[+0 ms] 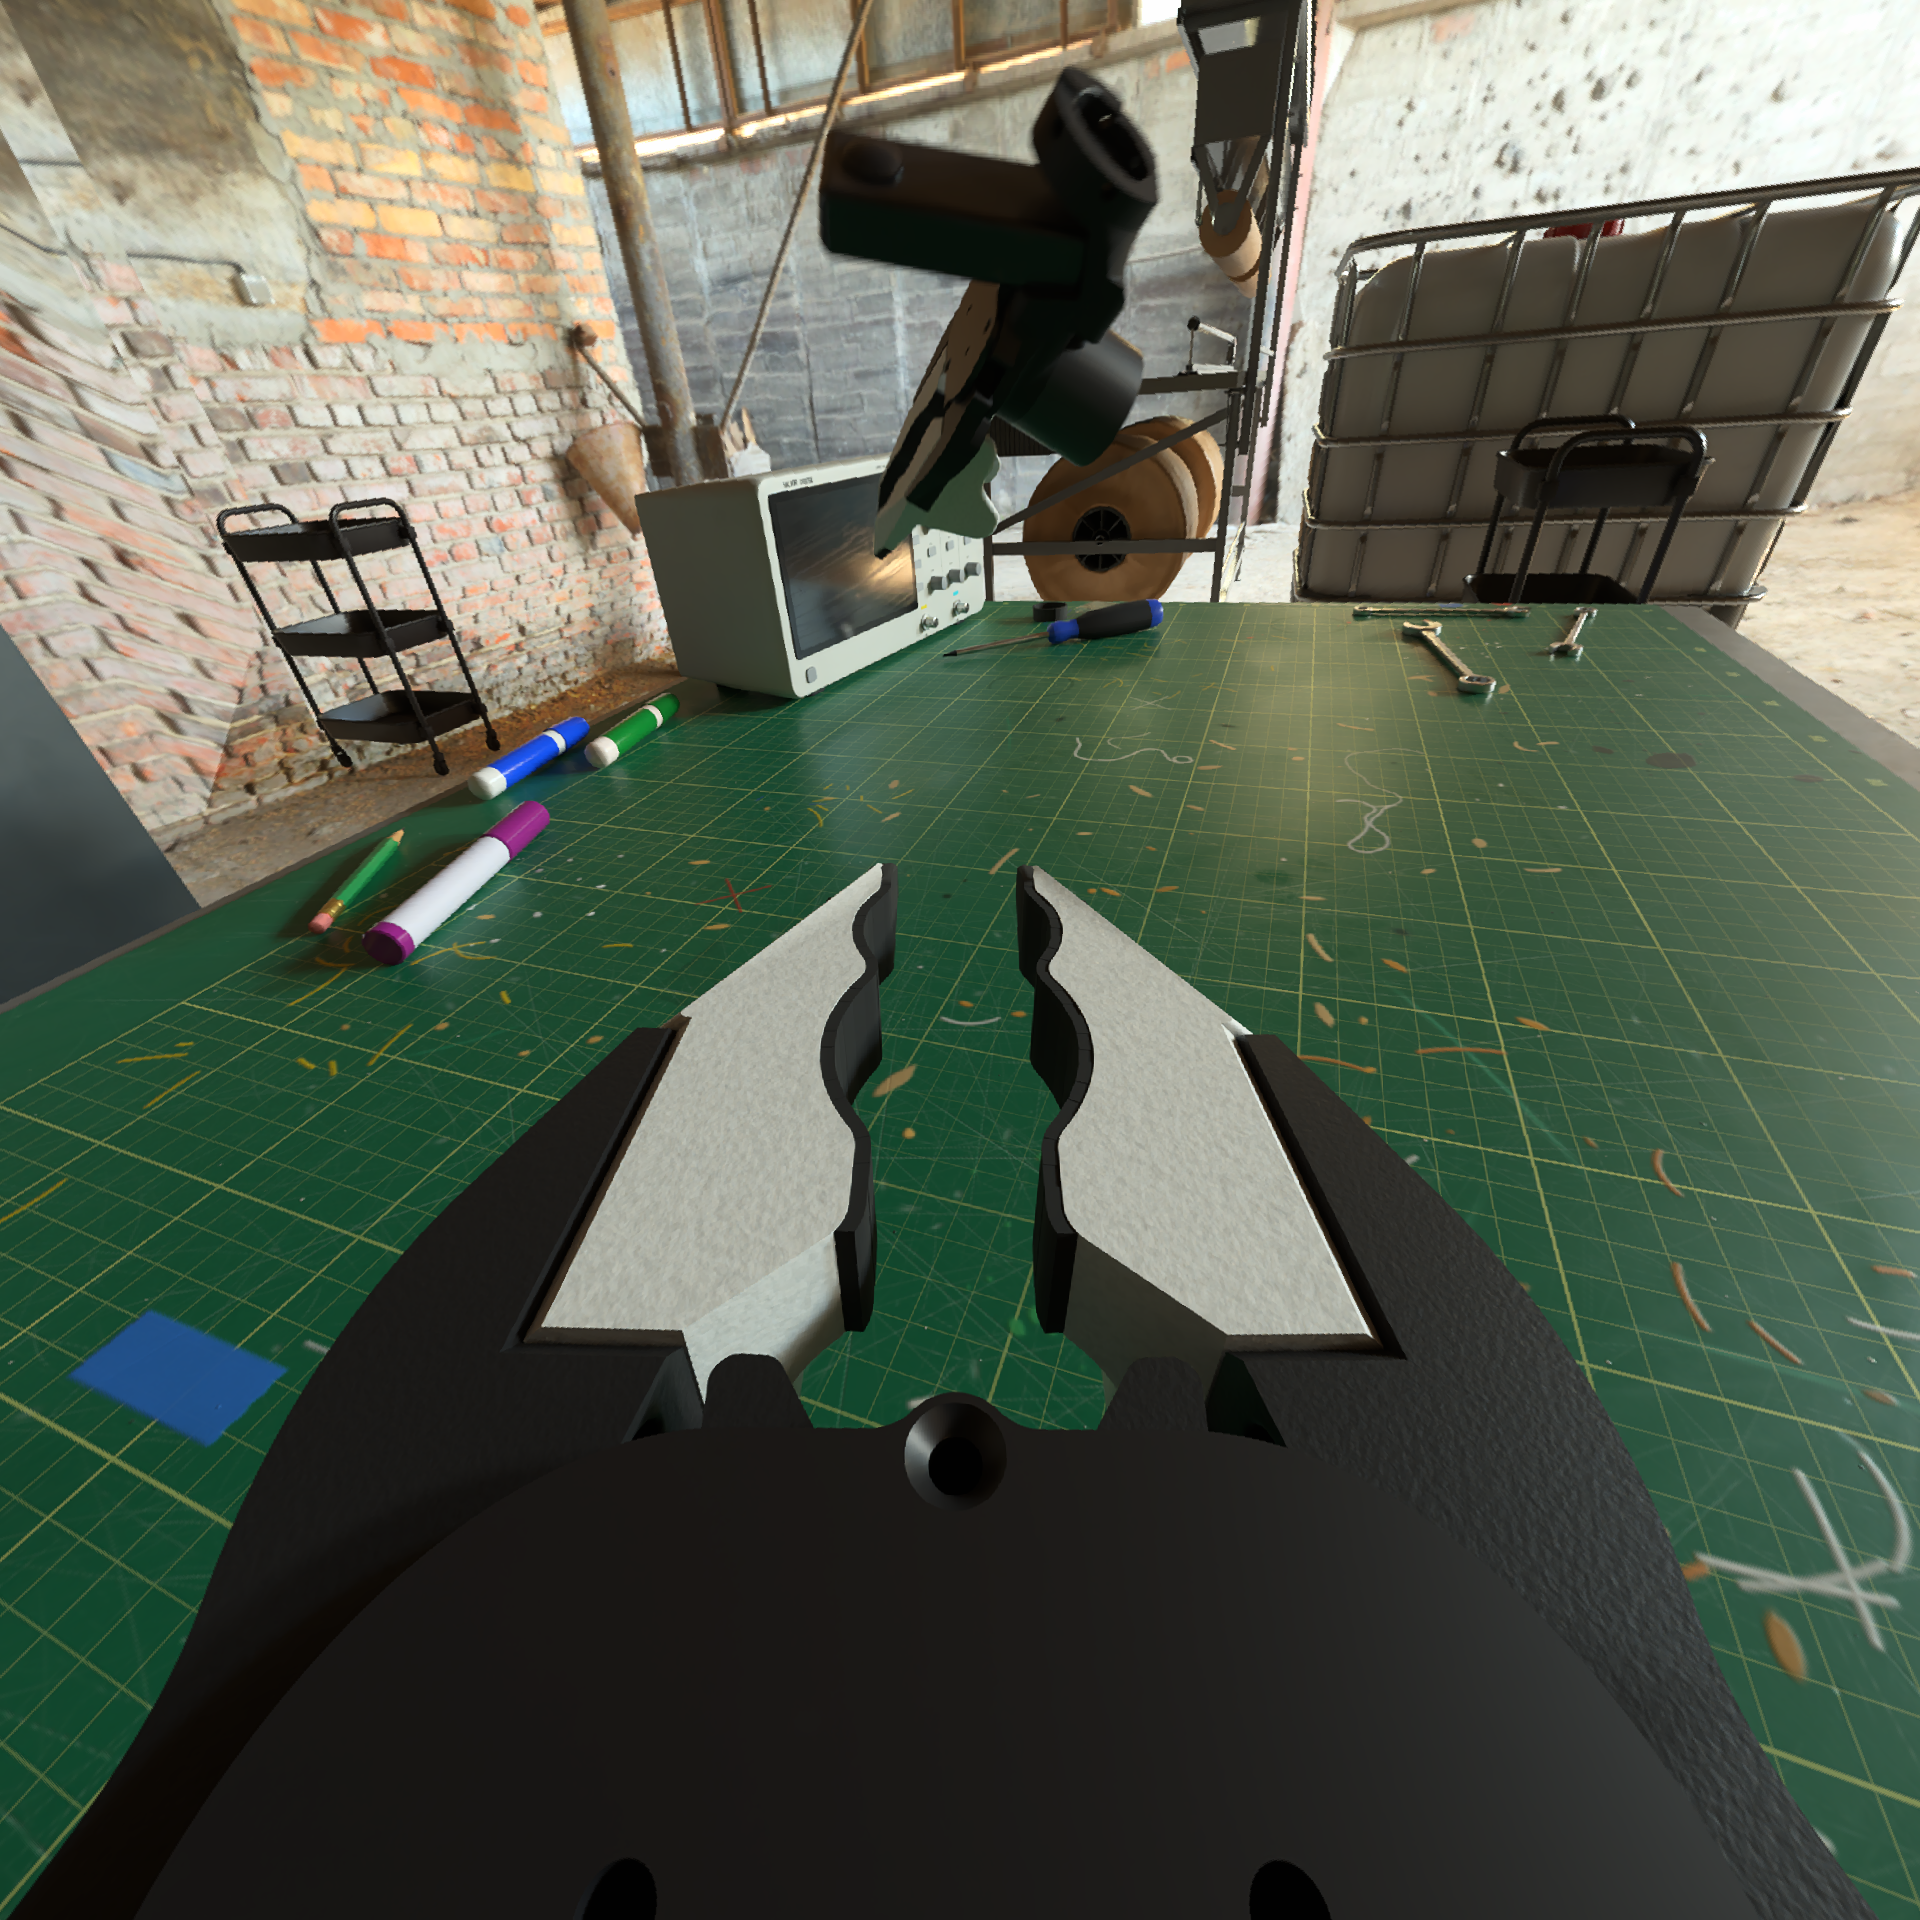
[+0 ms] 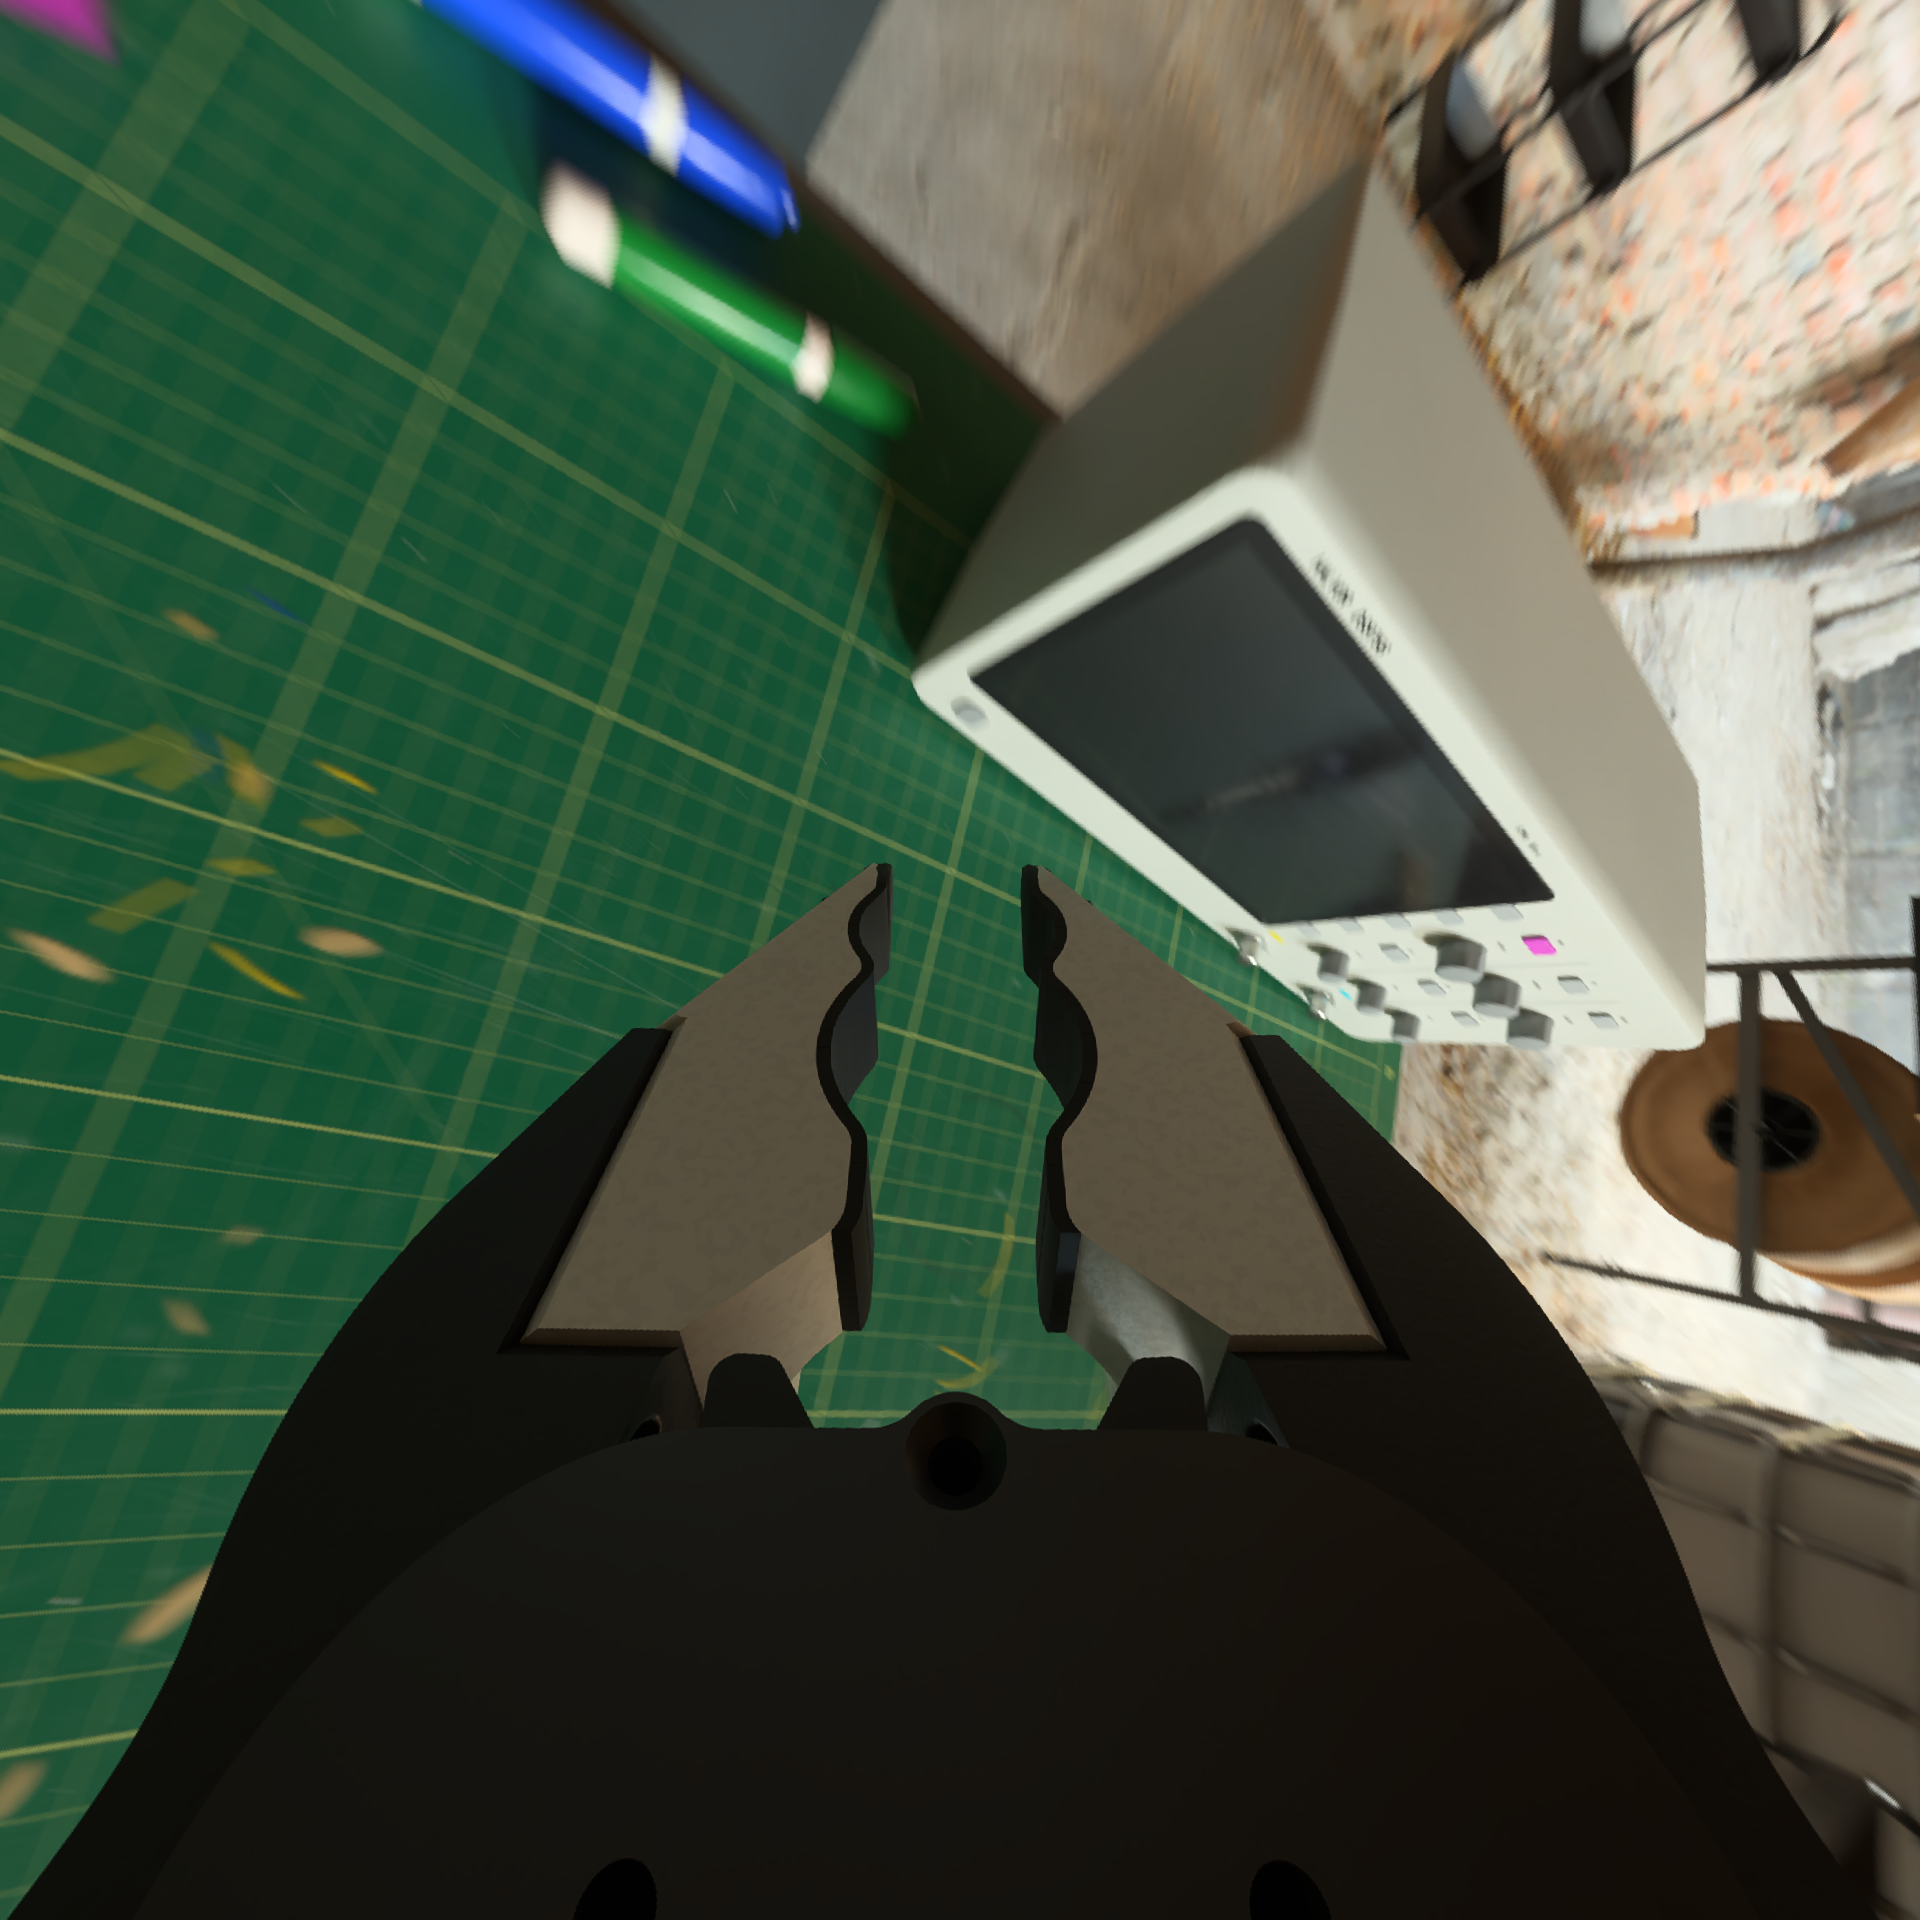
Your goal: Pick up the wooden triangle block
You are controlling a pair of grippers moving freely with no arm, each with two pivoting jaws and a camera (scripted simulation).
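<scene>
Hovering over the green desk (image 1: pixel 1351 935), your left gripper (image 1: pixel 956 883) is keeping its jaws narrowly parted and empty; beyond, your right gripper (image 2: pixel 956 883) is hanging tilted before the oscilloscope (image 2: pixel 1351 644), jaws likewise narrow, empty. No triangle block is showing in either view.

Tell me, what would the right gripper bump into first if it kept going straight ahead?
Probably the green mat. The right gripper points down at it, jaws open with nothing between them. The cream box with a screen sits off to one side, though depth is hard to judge.
</scene>
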